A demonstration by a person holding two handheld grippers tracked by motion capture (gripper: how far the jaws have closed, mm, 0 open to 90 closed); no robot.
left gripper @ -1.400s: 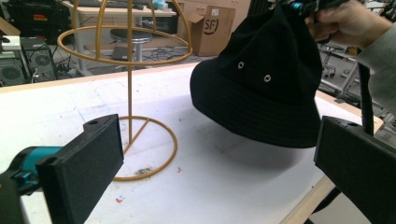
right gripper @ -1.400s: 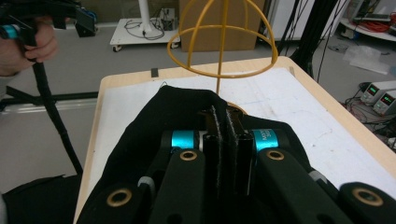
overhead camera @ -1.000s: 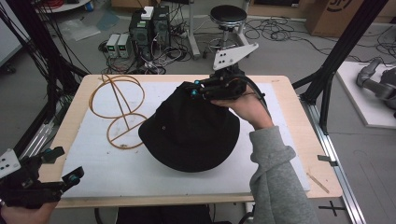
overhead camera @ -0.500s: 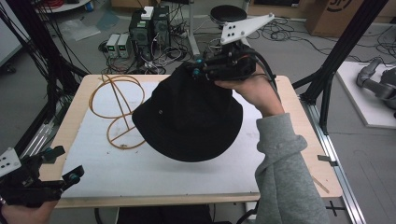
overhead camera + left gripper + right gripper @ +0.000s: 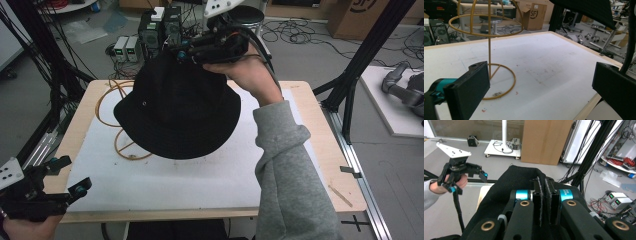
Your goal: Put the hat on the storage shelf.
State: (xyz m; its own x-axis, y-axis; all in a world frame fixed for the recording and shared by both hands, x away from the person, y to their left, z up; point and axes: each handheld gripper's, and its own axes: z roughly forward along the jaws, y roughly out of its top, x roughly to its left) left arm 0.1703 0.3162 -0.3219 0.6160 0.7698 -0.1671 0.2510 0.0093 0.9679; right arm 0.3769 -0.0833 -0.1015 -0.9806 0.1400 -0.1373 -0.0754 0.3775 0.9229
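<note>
the room light is dim and even, nothing glaring. the white mat [image 5: 200, 180] is the brightest patch in the high view, while the black hat [image 5: 177, 107] swallows nearly all detail and drops only a soft shadow. in the left gripper view the near jaws go blurry. the high view looks grainy and a bit soft throughout.

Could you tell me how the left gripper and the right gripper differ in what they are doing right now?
The right gripper is shut on the brim of the black hat; the left gripper is open and holds nothing. In the high view the right one is raised over the table's far edge, near the gold wire stand, while the left one sits low at the near left corner. Both are hand-held, with black fingers.
</note>
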